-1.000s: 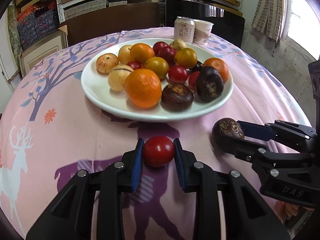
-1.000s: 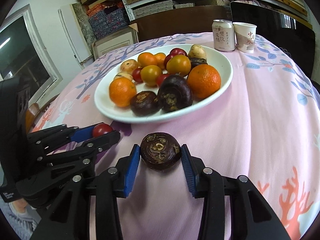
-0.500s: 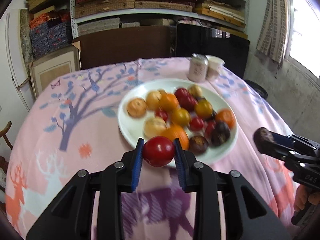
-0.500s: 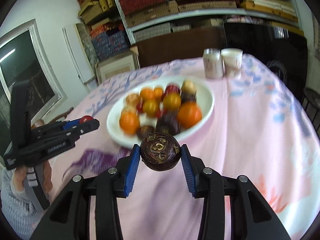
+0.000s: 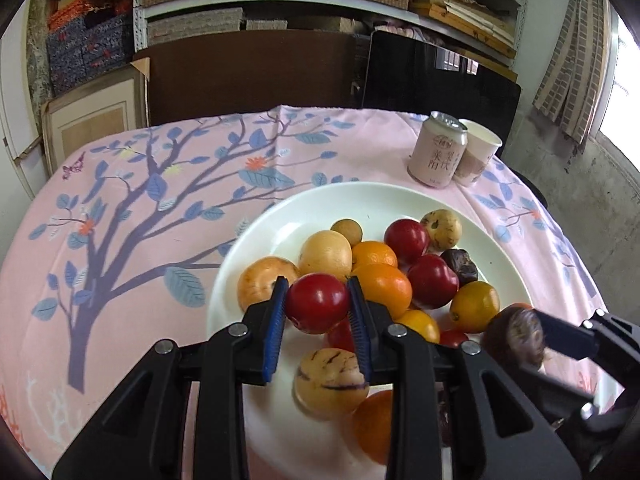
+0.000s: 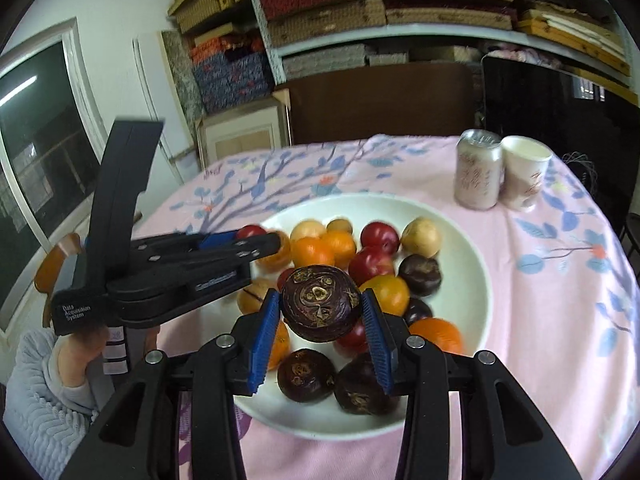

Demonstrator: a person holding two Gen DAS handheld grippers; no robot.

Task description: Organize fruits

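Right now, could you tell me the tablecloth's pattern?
Tablecloth: pink, with a blue-leaved tree; clearest in the left wrist view.

The left gripper (image 5: 318, 307) is matte black plastic, with ribbed blue pads (image 5: 275, 330) lining the inner faces of its fingers and round silver screws along the angular linkage arms. The right gripper (image 6: 320, 316) has the same build. At the left of the right wrist frame, the left gripper's body carries white lettering reading "Data Acquisition System" and a tall black upright fin. Below it, the left hand (image 6: 82, 350) shows bare skin emerging from a pale grey textured sleeve (image 6: 38, 404).
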